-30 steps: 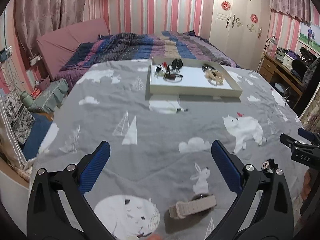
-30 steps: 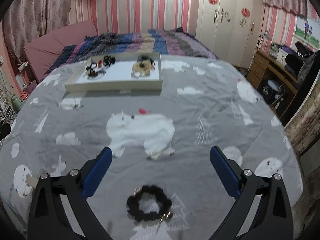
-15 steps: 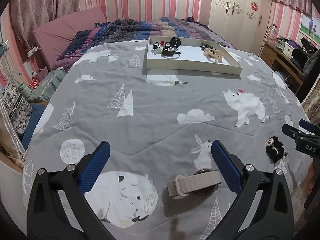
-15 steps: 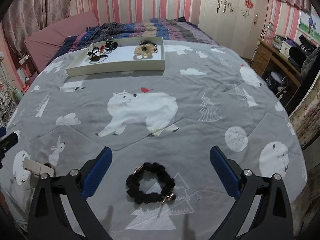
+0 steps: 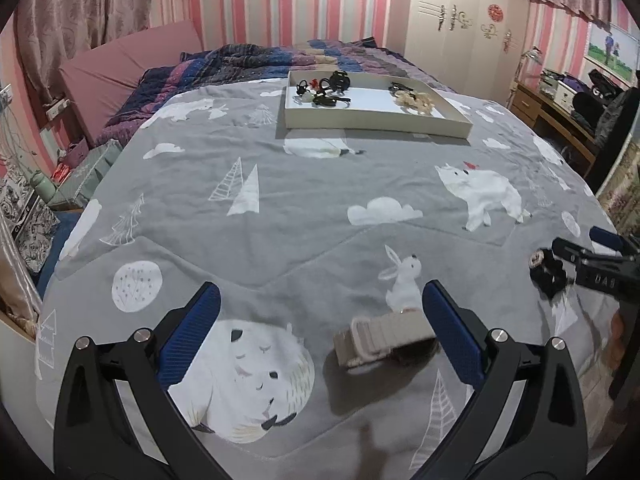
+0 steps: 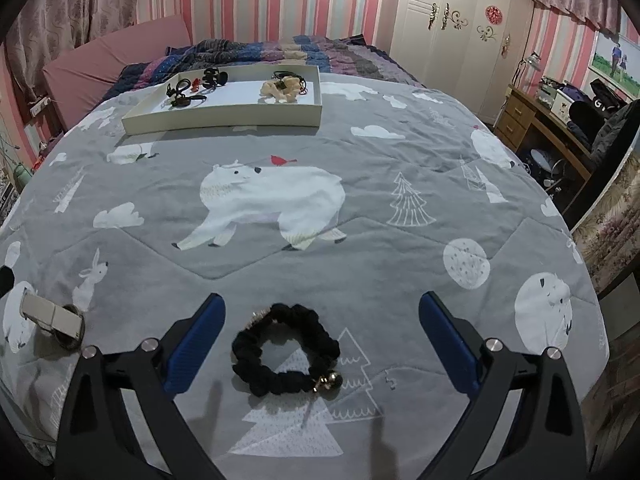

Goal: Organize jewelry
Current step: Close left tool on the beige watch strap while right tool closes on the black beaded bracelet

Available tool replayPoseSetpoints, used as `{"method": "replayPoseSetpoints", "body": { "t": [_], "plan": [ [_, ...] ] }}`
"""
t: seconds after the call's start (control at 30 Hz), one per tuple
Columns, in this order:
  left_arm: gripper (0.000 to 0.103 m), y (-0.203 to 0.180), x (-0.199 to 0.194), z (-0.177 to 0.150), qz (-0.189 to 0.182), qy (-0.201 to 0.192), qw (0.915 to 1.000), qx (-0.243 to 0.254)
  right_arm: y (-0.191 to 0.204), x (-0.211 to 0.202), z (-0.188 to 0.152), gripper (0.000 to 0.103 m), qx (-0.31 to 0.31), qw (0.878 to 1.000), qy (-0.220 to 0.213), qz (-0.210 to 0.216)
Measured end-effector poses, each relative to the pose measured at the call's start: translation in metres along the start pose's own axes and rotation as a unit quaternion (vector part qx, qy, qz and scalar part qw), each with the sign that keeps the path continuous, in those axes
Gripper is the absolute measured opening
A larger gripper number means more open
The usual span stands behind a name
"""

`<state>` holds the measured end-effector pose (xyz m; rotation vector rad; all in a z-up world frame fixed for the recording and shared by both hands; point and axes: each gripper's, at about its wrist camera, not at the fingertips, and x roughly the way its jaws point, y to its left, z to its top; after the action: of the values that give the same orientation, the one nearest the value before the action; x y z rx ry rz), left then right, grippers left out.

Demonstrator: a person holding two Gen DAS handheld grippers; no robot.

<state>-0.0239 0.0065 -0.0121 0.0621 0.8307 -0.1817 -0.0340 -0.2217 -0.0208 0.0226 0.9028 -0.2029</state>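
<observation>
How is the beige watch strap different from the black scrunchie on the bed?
The beige watch strap is a flat, smooth band; the black scrunchie is a ruffled ring with gold charms. The strap lies between the left gripper's fingers, the scrunchie between the right gripper's. Both rest ungrasped on the grey quilt.

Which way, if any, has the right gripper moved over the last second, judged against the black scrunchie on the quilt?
Yes. The right gripper has drawn back and lifted: the black scrunchie now lies further up between its open fingers, and the white tray looks further off.

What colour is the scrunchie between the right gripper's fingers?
Black, with small gold charms. The scrunchie shows best in the right wrist view.
</observation>
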Motion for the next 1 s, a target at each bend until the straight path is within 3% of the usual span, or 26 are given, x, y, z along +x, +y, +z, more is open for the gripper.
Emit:
{"method": "replayPoseSetpoints", "body": {
  "t": [0.3,0.37,0.43,0.53,0.63,0.77,0.9,1.0],
  "plan": [
    [0.097,-0.003,0.001,-0.03,-0.008,0.016,0.9995,0.024,-0.025,0.007,-0.02,0.097,0.034,0.999,0.025,0.002],
    [0.094,-0.004,0.004,-0.034,-0.014,0.021,0.9993,0.028,-0.03,0.01,-0.021,0.097,0.042,0.999,0.026,0.0],
    [0.082,-0.005,0.011,-0.035,-0.013,0.031,0.999,0.029,-0.031,0.011,-0.02,0.097,0.044,0.999,0.027,0.0],
    [0.076,-0.004,0.021,-0.036,-0.015,0.041,0.9987,0.027,-0.027,0.011,-0.019,0.088,0.037,0.999,0.026,0.0],
    [0.072,-0.002,0.029,-0.036,-0.015,0.049,0.9985,0.02,-0.021,0.015,-0.021,0.086,0.028,0.999,0.032,-0.002],
    [0.071,0.0,0.032,-0.034,-0.019,0.047,0.9986,0.016,-0.022,0.021,-0.023,0.063,0.032,0.999,0.042,-0.003],
    [0.071,-0.003,0.036,-0.03,-0.019,0.039,0.9987,0.028,-0.022,0.03,-0.024,0.062,0.038,0.998,0.057,0.01],
    [0.066,-0.003,0.041,-0.027,-0.029,0.043,0.9982,0.029,-0.022,0.032,-0.024,0.055,0.04,0.997,0.062,0.022]
  ]
}}
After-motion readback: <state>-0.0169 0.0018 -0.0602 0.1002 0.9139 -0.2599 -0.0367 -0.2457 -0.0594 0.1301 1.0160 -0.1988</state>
